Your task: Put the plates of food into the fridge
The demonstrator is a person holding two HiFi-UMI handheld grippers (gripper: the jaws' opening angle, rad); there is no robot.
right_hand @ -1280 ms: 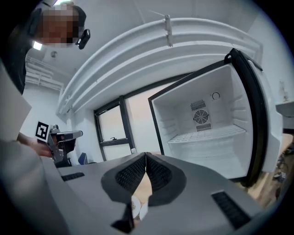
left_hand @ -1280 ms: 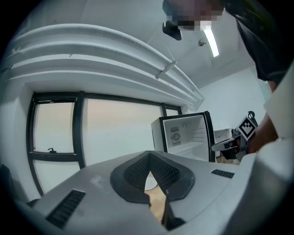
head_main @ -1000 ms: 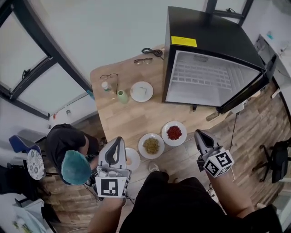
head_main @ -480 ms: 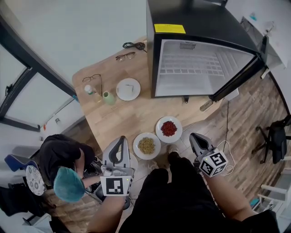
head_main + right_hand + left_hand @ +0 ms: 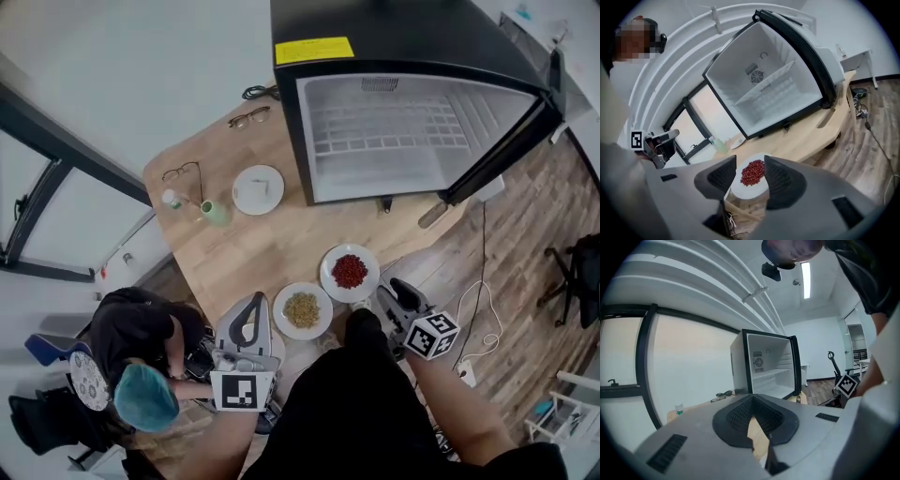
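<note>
Right gripper view is showing the right gripper (image 5: 751, 164), its jaws having just been opening, framing but not pinching the round white plate of red food (image 5: 747, 188) at the light wooden table's (image 5: 806, 129) edge, so closing on its rim is looking like the next move, while the left gripper (image 5: 753, 401) is hanging shut and empty.

Three plates (image 5: 350, 273) (image 5: 302, 310) (image 5: 258, 189) on the table (image 5: 253, 253), perhaps a fourth at lower left; two pairs of glasses (image 5: 247, 116) (image 5: 183, 172); one fridge (image 5: 412, 56).

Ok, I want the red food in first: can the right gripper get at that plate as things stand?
Probably yes. The right gripper sits right at the edge of the plate of red food. Its jaws have just been opening and now frame the plate without gripping it, and nothing blocks the way.
</note>
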